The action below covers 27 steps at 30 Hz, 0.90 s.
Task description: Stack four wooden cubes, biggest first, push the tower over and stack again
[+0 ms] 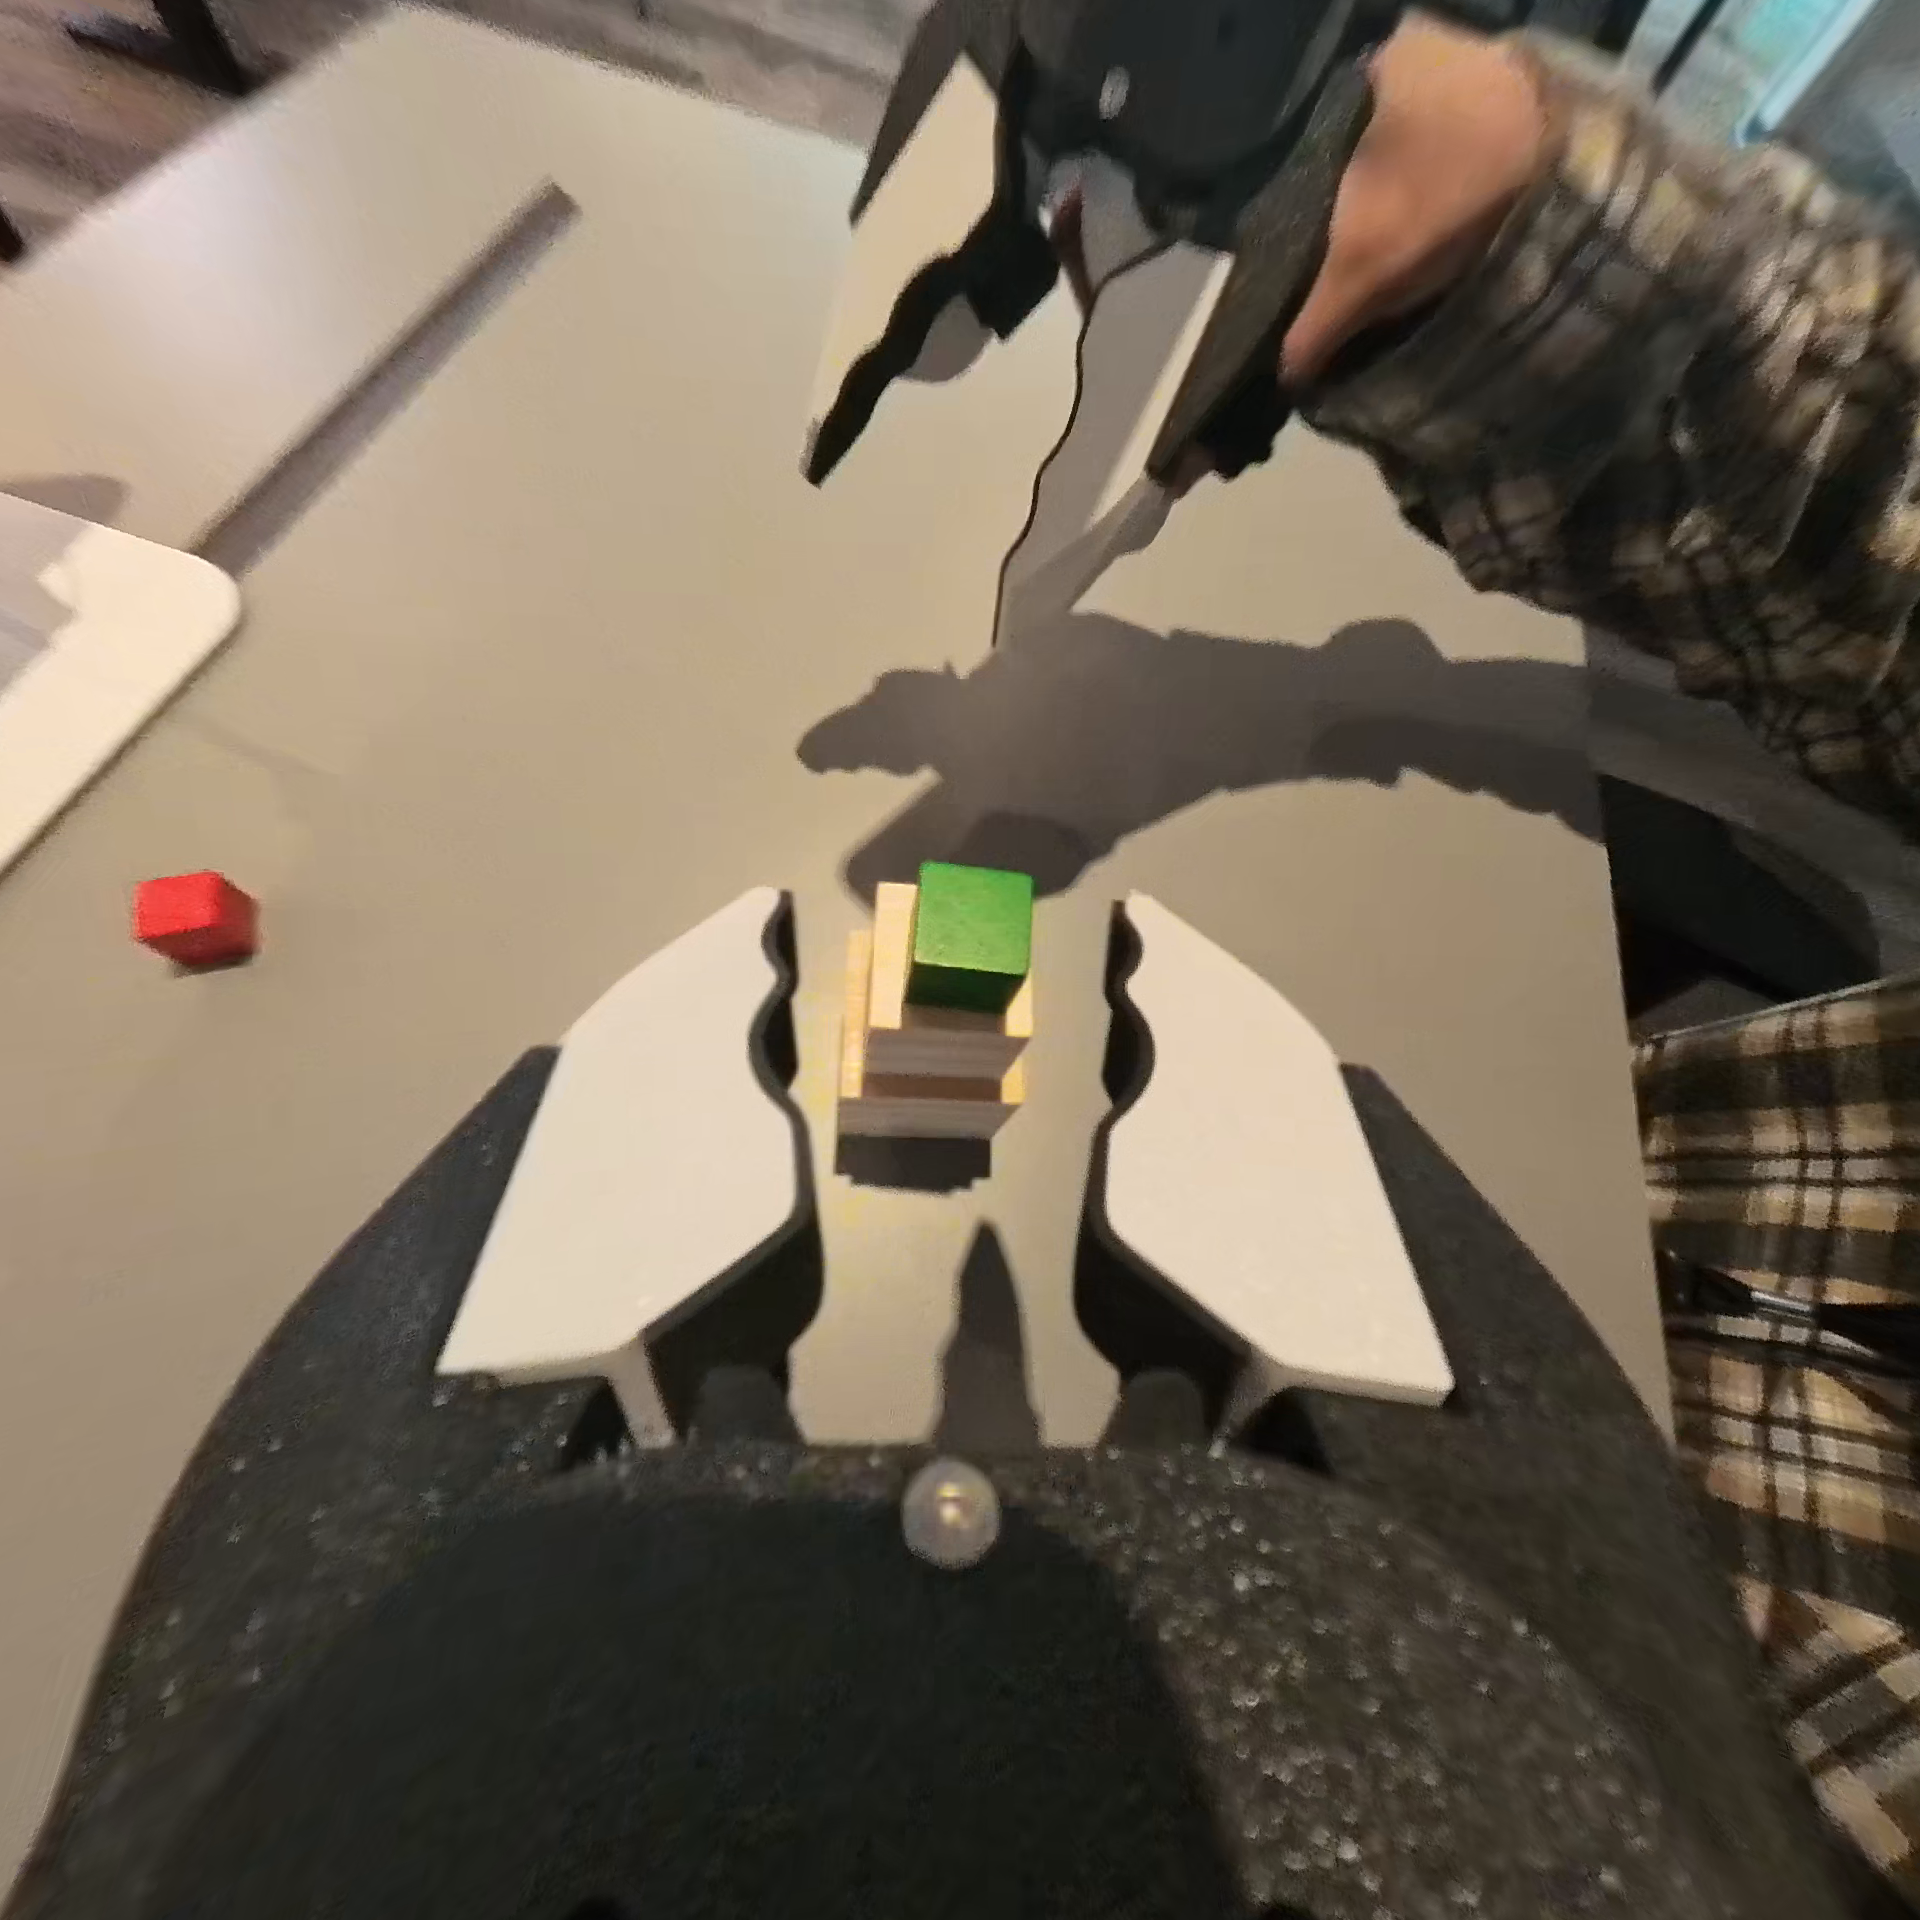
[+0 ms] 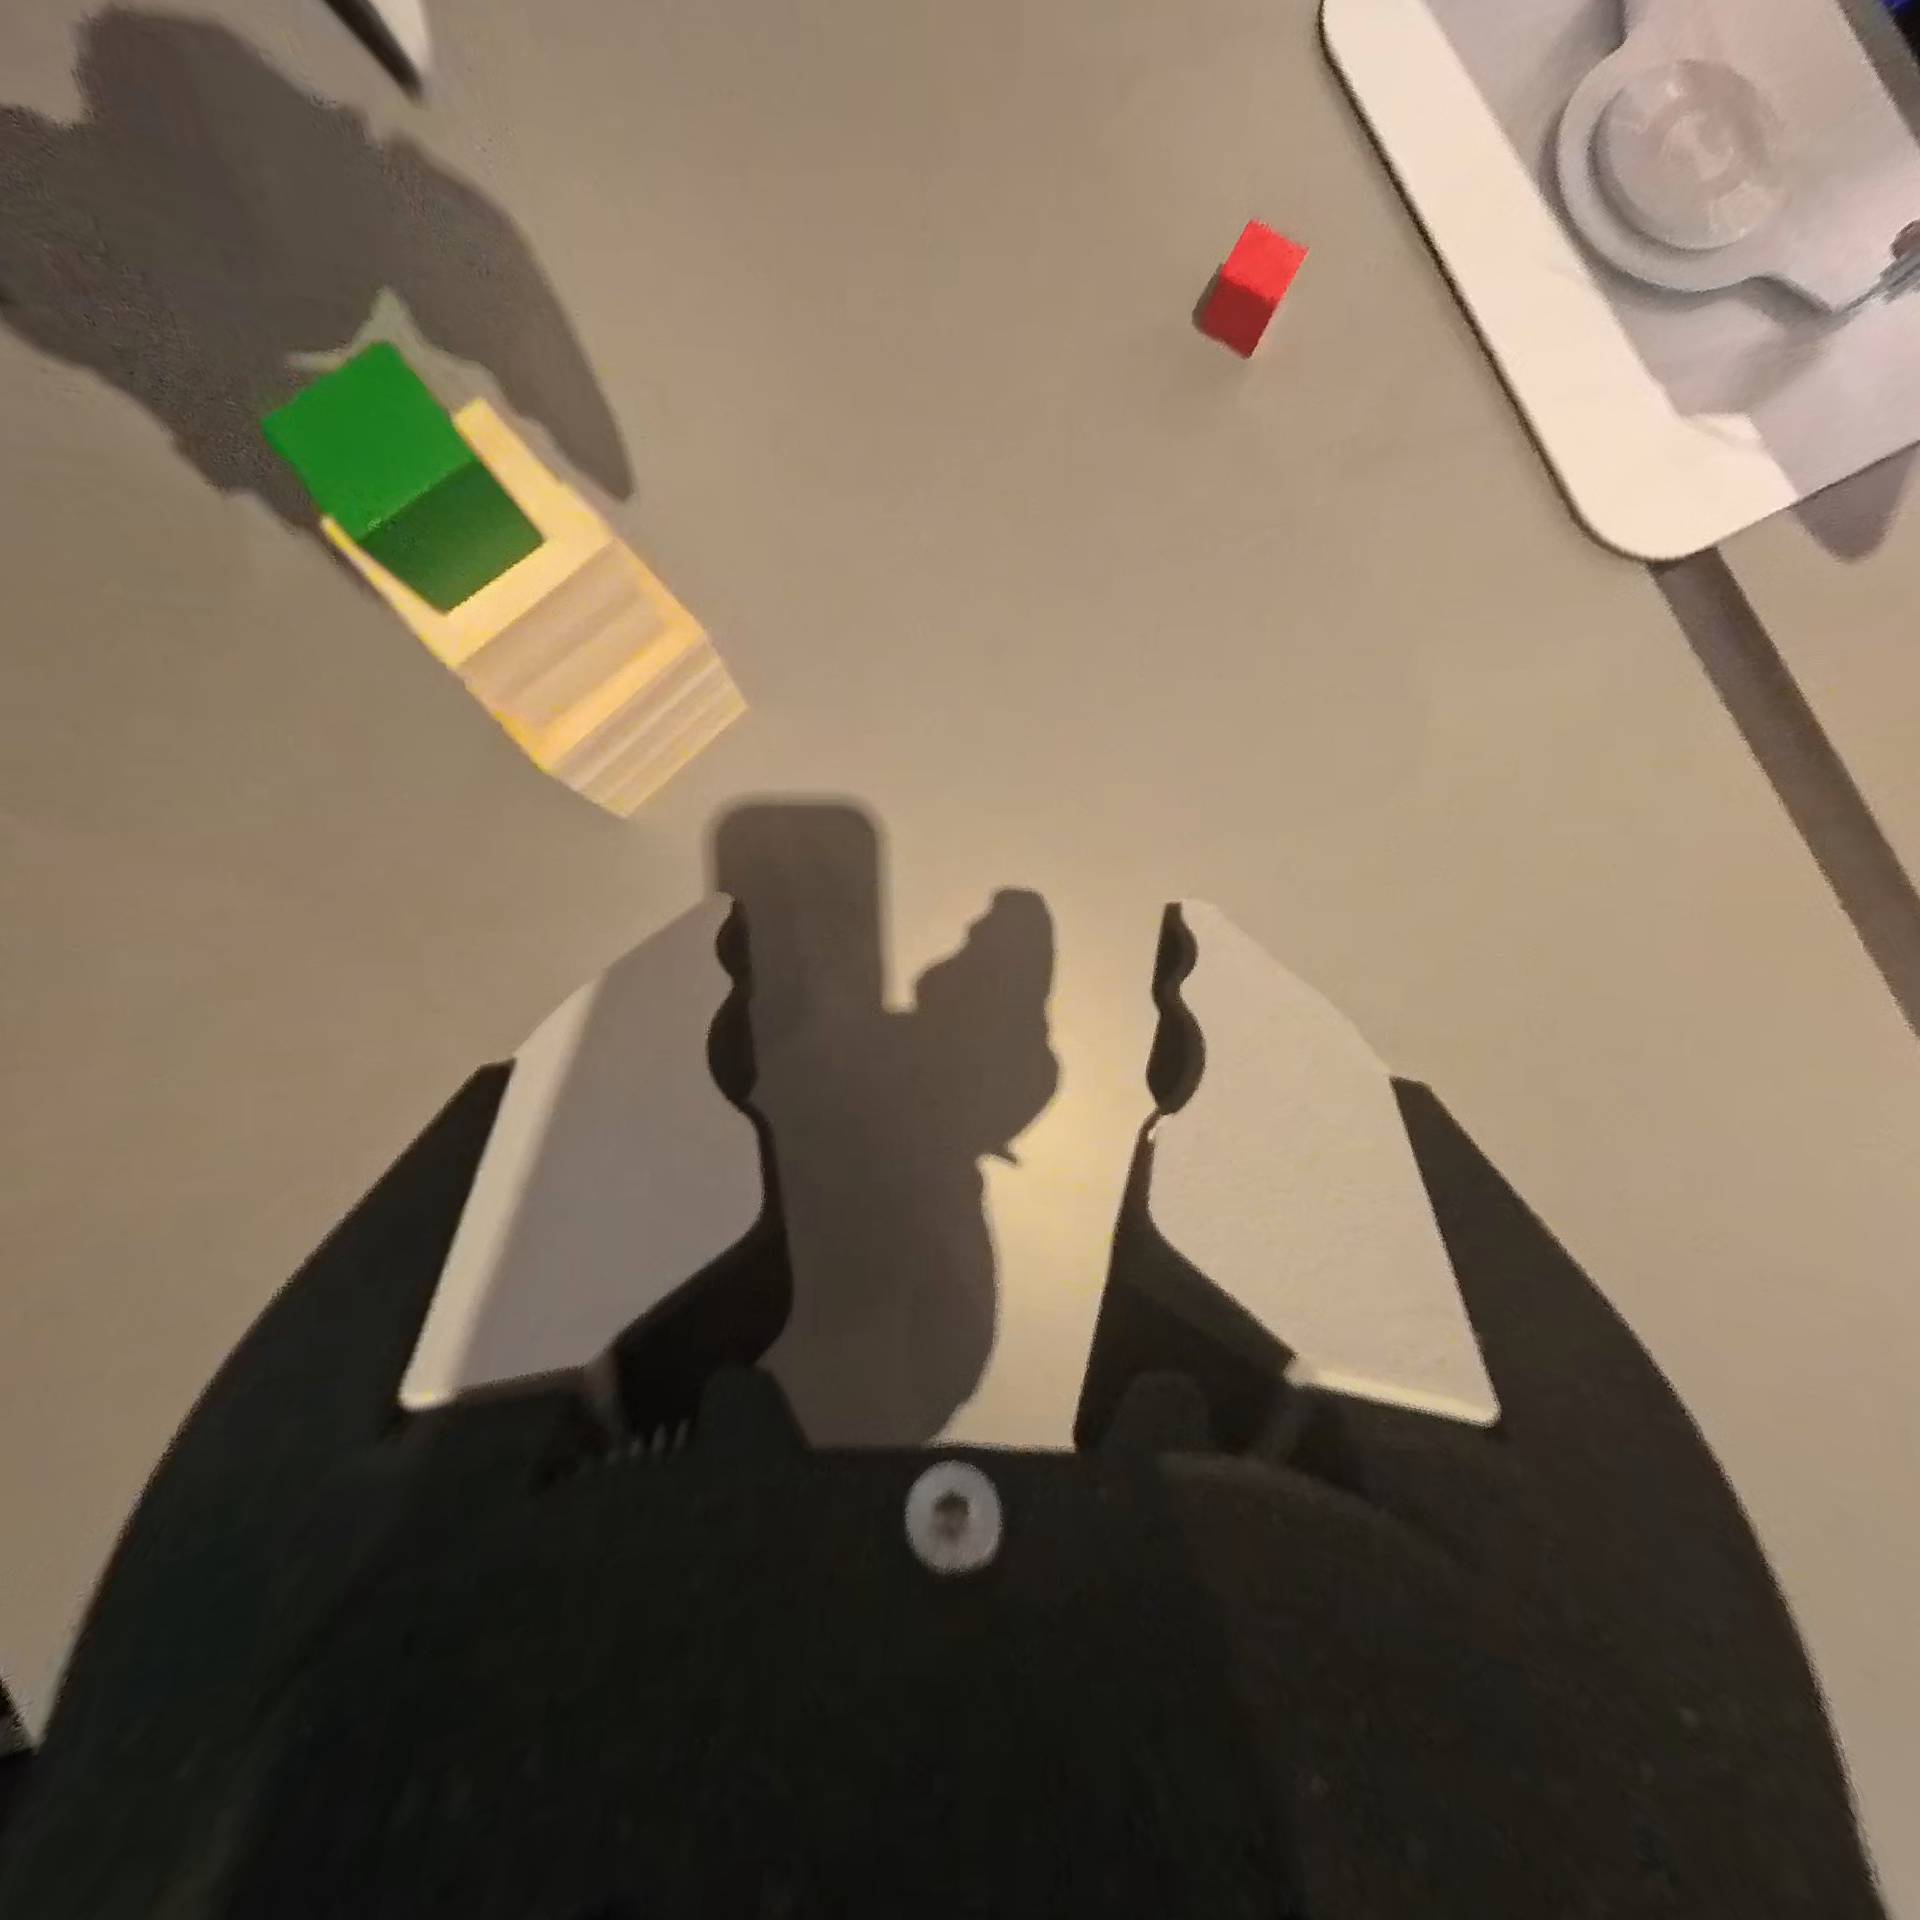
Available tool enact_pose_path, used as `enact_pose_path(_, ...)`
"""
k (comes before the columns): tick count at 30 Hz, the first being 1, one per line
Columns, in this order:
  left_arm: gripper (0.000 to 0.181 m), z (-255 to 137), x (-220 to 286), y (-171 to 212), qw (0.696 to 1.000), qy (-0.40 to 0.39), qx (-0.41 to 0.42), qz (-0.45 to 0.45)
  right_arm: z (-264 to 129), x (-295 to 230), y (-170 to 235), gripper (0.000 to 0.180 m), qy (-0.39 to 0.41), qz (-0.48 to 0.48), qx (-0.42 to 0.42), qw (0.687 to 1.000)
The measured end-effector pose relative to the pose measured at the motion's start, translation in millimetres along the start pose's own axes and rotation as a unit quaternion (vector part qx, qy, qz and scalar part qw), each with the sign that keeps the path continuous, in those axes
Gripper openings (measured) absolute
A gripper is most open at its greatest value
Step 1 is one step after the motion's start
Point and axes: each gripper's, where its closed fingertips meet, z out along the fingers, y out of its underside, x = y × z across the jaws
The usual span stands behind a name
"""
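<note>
Left wrist view has the left gripper [image 1: 951,935] with its jaws spread wide and holding nothing, the white fingers [image 1: 665,1122] sitting either side of the tower without touching it, as far as the blur lets anyone tell. The tower itself is three high: a green cube [image 1: 971,940] on top of two pale wooden cubes [image 1: 925,1070], the lower one a bit bigger, all standing upright on the grey table [image 1: 520,675]. Further out, the right gripper [image 1: 914,530] hangs above and beyond the stack, held in a hand [image 1: 1423,208] with a plaid sleeve [image 1: 1662,395]. In its own view that right gripper [image 2: 951,935] is also parted and empty, only shadow between the fingers, with the green cube [image 2: 400,478] and the wooden cubes [image 2: 592,665] off to its upper left. The small red cube [image 2: 1252,286] sits alone on the table [image 2: 935,468], well apart from the tower, near a white tray [image 2: 1507,343] at the edge; the left view shows the same red cube [image 1: 195,916] far off to the side, near the tray [image 1: 114,665]. So this looks like the stacking stage with one block to go. Next move probably means one gripper going over to the red cube, pinching it square, then lowering it onto the green top gently, since that top face is small and the stack looks slightly staggered, so a bump could tip it early.
</note>
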Motion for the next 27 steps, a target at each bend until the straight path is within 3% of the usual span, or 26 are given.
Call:
enact_pose_path(4,0.07,-44,-10,-4,0.997,-0.049,0.057,0.001,10,21,-19,0.074,0.019,-0.004,0.024,1.0)
enact_pose_path(9,0.07,-80,-34,28,0.985,-0.107,0.135,-0.034,43,49,-53,0.074,0.03,0.023,0.048,0.998)
enact_pose_path(17,0.065,-91,-68,70,0.975,-0.153,0.148,-0.072,113,86,-97,0.065,0.055,0.139,-0.019,0.989)
enact_pose_path(27,0.062,-90,-68,75,0.977,-0.153,0.135,-0.066,174,100,-116,0.06,0.078,0.195,-0.051,0.976)
